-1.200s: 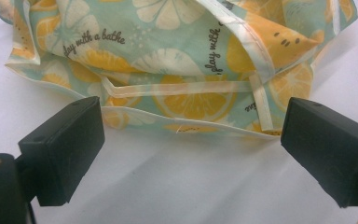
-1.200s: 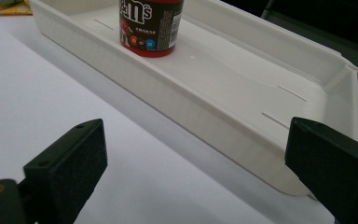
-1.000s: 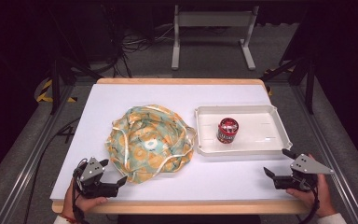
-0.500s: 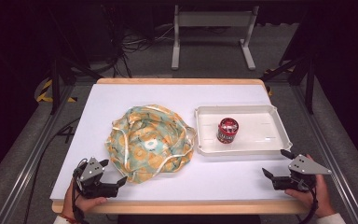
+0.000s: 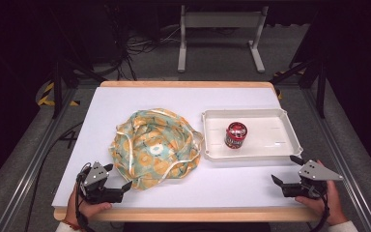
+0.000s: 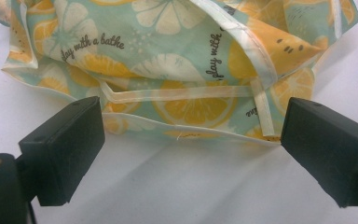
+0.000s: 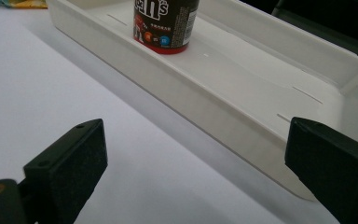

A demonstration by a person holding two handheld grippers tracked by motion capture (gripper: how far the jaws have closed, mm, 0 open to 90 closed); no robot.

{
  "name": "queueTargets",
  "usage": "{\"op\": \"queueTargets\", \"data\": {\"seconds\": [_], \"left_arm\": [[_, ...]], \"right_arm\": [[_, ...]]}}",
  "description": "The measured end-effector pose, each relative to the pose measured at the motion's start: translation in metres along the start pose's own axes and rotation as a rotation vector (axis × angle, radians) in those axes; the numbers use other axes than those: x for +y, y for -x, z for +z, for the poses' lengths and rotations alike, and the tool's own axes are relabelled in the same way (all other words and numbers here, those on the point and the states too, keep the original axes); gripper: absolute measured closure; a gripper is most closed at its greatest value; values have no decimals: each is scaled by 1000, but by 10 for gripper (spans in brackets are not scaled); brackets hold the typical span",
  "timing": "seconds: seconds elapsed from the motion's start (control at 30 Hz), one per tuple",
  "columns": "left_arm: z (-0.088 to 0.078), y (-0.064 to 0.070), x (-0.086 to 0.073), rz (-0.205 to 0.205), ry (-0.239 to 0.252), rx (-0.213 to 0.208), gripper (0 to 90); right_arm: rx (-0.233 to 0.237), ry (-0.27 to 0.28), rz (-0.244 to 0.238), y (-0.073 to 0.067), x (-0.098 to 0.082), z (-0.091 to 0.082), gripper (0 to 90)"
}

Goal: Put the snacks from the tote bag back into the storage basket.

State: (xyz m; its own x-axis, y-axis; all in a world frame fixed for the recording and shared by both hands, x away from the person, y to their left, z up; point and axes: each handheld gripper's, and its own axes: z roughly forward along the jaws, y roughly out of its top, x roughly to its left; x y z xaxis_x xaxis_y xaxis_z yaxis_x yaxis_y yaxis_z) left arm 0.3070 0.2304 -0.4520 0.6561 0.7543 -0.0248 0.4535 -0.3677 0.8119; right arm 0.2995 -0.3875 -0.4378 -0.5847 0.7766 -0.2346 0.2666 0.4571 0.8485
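Observation:
A crumpled cloth bag (image 5: 154,147) printed with orange slices on pale green lies left of centre on the white table; its near hem (image 6: 186,133) shows close in the left gripper view. Just short of that hem, my left gripper (image 5: 118,178) stands open and holds nothing. A red and brown candy tub (image 5: 235,135) stands upright in the white tray (image 5: 270,151) to the right, and the tub (image 7: 165,25) shows at the top of the right gripper view. My right gripper (image 5: 286,170) is open near the tray's front right corner, apart from its wall (image 7: 205,100).
The table's wooden front edge (image 5: 183,214) runs just behind both hands. Bare white tabletop (image 5: 232,181) lies between the two grippers. Beyond the table are a metal stand (image 5: 220,29) and cables on the floor.
The right gripper has shifted slightly left and forward toward the tray. The left gripper, cloth bag and tub are unchanged.

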Motion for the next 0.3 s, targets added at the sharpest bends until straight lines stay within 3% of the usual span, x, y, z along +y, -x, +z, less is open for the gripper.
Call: {"op": "queueTargets", "data": {"seconds": [0.3], "left_arm": [[2,0,1,2,1,-4,69]], "right_arm": [[4,-6,4,-1,-1,-1,62]]}}
